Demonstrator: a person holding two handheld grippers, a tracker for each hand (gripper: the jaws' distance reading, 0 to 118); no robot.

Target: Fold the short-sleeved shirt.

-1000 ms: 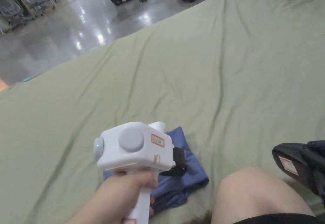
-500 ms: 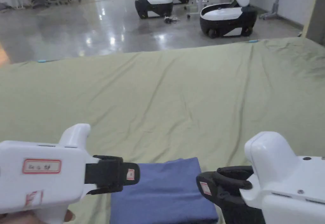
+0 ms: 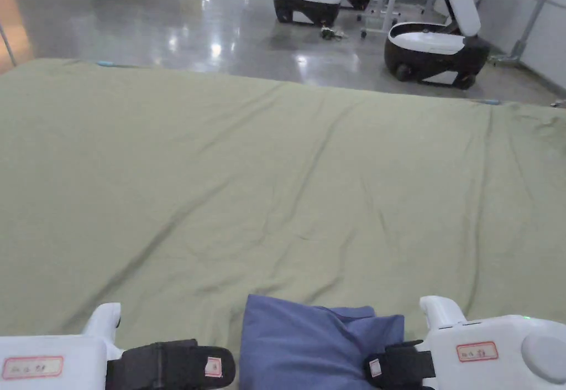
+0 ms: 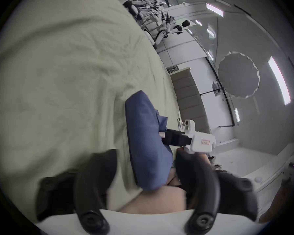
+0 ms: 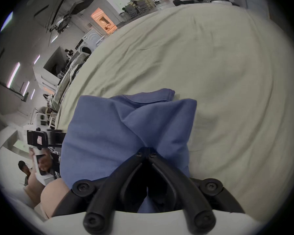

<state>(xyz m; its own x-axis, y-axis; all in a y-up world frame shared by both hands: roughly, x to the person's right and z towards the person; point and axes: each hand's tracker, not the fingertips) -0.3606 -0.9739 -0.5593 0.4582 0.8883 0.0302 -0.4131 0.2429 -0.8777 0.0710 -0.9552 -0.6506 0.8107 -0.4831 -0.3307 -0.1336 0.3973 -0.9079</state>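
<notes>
The blue shirt point(image 5: 126, 133) is lying folded on the green sheet point(image 3: 276, 186). The right gripper point(image 5: 148, 149) is pinching its edge; the left gripper point(image 4: 145, 164) is staying apart beside it. It looks soft and floppy, so corners are best.

We hold our right gripper point(image 5: 148, 149) low at the near edge of the bed, pointing toward our left, its two black jaws pinched together with their tips meeting on a bunch of the blue shirt point(image 5: 109, 133). In the head view it sits at the lower right point(image 3: 381, 369), its white body level. Our left gripper point(image 3: 221, 366) sits at the lower left of that view, pointing right toward the other one, just short of the shirt's near left side. In its own view its jaws point(image 4: 144, 169) stand wide apart with nothing between the tips. A bare knee point(image 4: 159, 199) shows just below them.
</notes>
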